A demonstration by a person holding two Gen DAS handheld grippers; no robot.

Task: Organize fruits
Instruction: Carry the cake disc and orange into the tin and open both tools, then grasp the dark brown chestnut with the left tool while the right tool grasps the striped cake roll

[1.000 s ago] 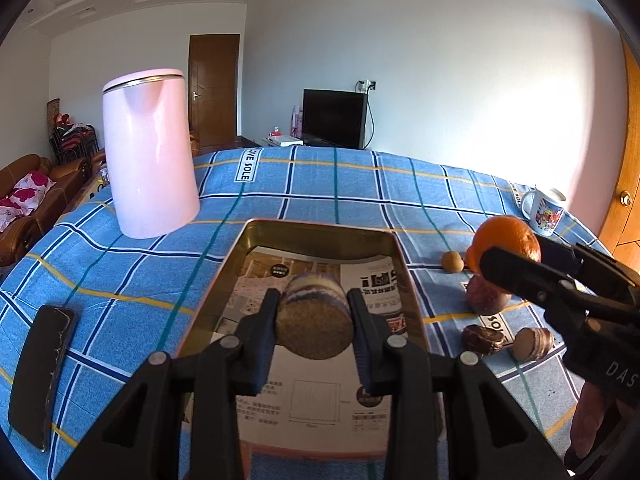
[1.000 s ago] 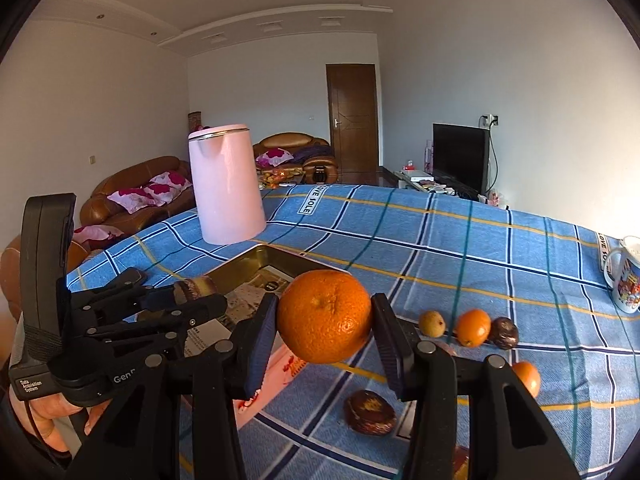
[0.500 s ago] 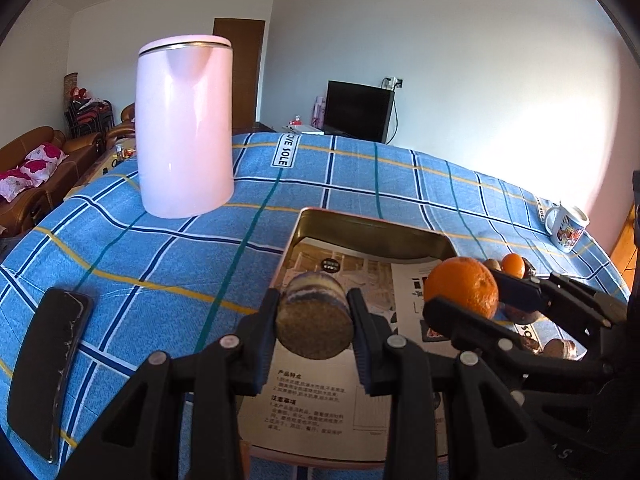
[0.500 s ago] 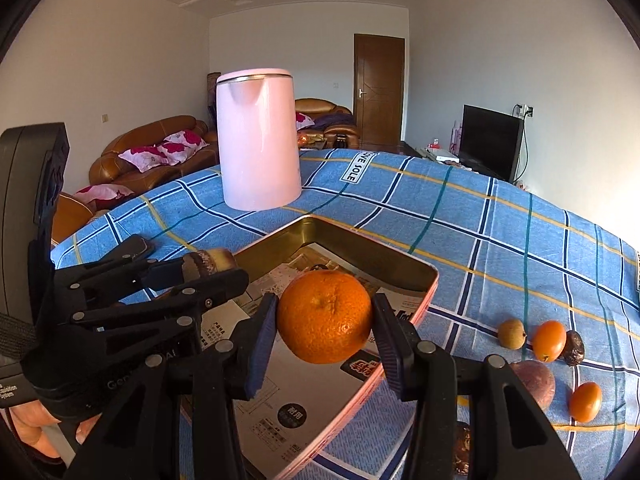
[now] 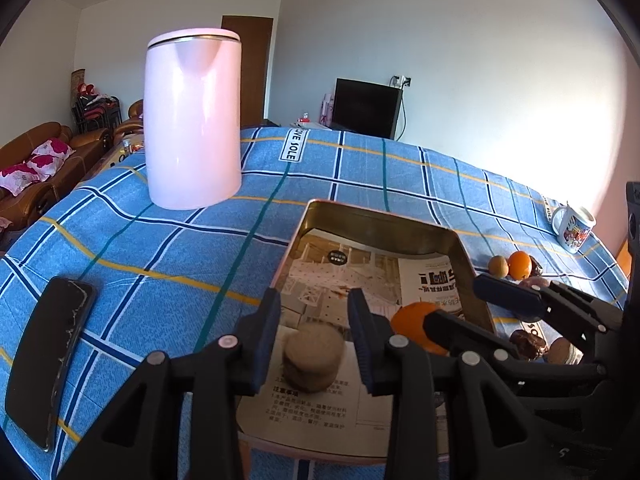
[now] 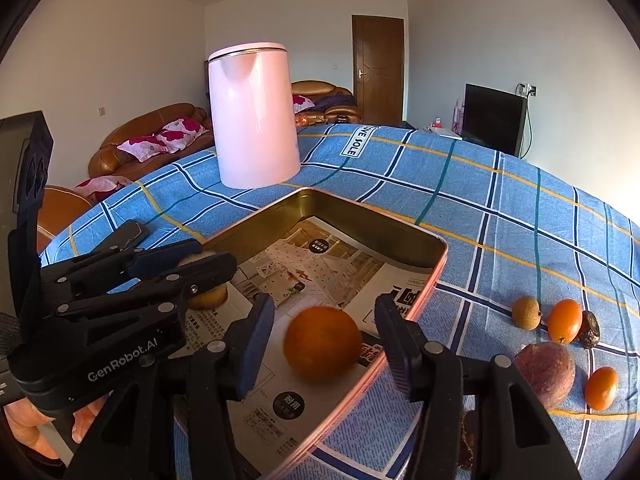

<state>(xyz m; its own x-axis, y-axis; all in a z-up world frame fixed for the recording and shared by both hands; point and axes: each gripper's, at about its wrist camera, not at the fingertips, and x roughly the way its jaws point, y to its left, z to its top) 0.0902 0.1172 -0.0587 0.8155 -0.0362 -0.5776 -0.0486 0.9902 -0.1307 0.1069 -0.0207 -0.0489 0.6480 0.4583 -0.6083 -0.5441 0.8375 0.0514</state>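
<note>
Left wrist view. Left gripper: jaws opening, gaps showing on both sides of a brown kiwi, which lies on the printed paper lining the tray; the pads do not press on it. Tray: shallow, gold-walled, rectangular, on the table under a blue checked cloth. Right gripper reaches in from the right over the tray's right wall, an orange partly hidden behind it. Pink kettle stands upright beyond the tray, to its left. Black phone lies flat at the left edge. Mug far right. Small fruits grouped just right of the tray.

Right wrist view. Right gripper: jaws opening, standing wide, clear of the orange on both sides; the orange rests on the paper inside the tray, near its right wall. Left gripper enters from the left above the kiwi, a hand below it. Loose fruits lie on the cloth right of the tray: a purple passion fruit, small orange kumquats, a brown longan.
</note>
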